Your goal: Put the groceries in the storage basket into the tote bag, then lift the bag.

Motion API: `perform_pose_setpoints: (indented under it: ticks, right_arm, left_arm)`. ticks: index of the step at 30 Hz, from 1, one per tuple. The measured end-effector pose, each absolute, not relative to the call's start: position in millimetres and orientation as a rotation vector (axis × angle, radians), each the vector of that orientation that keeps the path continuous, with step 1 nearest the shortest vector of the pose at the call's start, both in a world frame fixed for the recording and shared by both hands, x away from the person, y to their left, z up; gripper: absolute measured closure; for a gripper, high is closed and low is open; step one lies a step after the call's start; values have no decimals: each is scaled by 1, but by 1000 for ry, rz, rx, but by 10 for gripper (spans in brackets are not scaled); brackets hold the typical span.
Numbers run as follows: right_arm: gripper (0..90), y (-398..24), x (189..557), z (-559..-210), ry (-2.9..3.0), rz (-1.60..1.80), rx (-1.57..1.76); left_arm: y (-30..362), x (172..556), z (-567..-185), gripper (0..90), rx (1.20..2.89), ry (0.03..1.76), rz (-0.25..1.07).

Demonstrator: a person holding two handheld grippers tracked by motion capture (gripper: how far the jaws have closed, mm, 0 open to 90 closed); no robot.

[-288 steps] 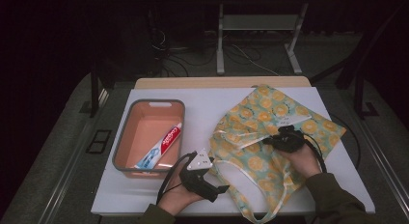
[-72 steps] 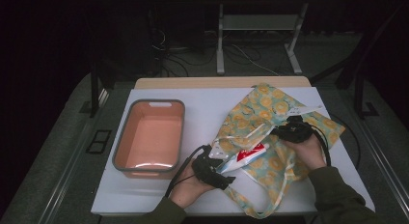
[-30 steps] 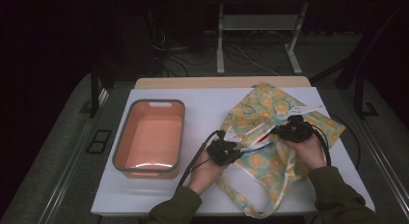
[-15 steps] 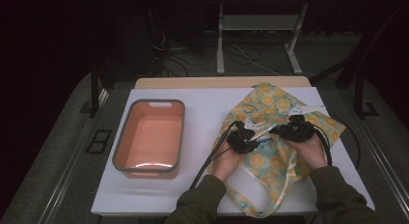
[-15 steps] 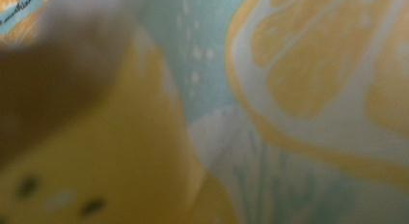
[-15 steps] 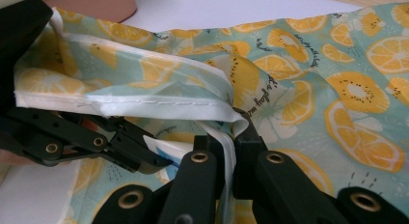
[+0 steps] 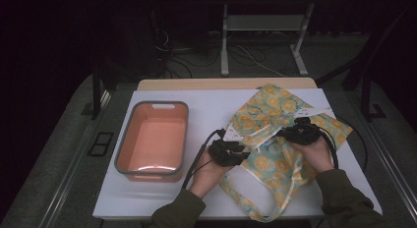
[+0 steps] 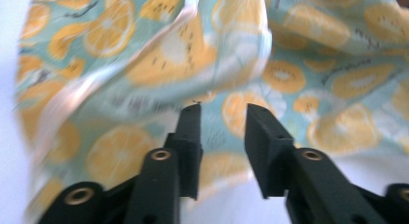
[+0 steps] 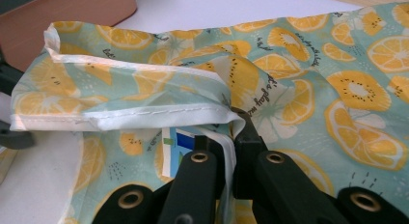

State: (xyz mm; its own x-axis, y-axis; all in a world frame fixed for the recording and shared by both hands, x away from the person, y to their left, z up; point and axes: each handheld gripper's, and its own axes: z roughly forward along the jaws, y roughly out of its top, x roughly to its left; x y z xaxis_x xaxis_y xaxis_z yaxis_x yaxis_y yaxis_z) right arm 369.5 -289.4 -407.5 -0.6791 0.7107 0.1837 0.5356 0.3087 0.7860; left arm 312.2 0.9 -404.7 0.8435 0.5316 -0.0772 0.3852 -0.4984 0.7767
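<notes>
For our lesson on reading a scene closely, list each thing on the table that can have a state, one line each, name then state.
Bag: lying flat, mouth lifted open.
Tub: upright, empty.
Tube: inside the bag's mouth, mostly hidden.
Left claw: open, jaws have just been opening, nothing between them, at the bag.
Right claw: shut on the bag's hem, holding the mouth up.
</notes>
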Motion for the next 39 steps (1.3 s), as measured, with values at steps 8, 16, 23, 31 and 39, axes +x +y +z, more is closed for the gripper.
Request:
perform_pose_setpoints:
  ticks: [8,16,23,31,39]
  right_arm:
    - [883,-291,368,-407,2373,1310,1150]
    - [883,-290,367,-407,2380,1311,1144]
    - [883,-288,363,-405,2394,1311,1126]
    - [875,-282,342,-403,2505,1267,1058]
    - [752,-262,316,-419,2672,1201,975]
  left_arm:
    - [25,301,-413,414,2136,753,280]
    - [24,312,-434,359,2215,792,314]
    - [25,320,-449,382,2266,809,315]
    - [28,320,-449,610,2249,811,301]
    - [29,324,-451,882,2200,851,249]
